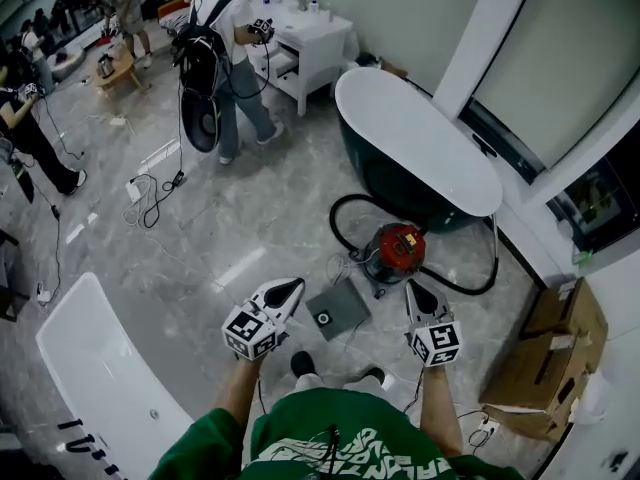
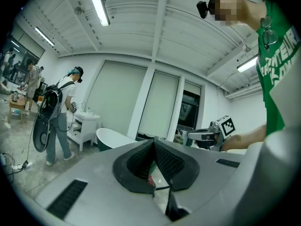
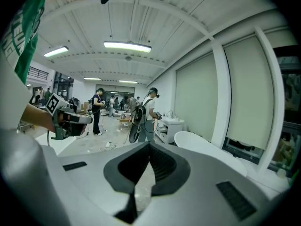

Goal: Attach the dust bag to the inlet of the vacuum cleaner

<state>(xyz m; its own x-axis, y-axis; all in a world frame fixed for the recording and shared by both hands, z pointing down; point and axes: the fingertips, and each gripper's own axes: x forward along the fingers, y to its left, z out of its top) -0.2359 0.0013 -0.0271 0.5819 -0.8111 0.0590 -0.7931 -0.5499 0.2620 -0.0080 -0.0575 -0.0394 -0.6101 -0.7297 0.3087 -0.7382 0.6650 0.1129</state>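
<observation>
Head view: the left gripper (image 1: 292,287) and the right gripper (image 1: 413,289) are both low over the grey glossy floor (image 1: 250,218). Each has its jaws together with nothing between them. The flat grey square dust bag with a round hole (image 1: 335,311) lies on the floor between them, just beside the red drum vacuum cleaner (image 1: 396,247) on its near-left side. A black hose (image 1: 333,220) loops round the vacuum cleaner. Just behind the vacuum cleaner stands a dark green oval bathtub with a white top (image 1: 420,148).

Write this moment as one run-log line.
stage: before pickup | left gripper: jaws shut, empty | right gripper: jaws shut, empty | dust bag: on floor, untouched | vacuum cleaner: bag not attached
</observation>
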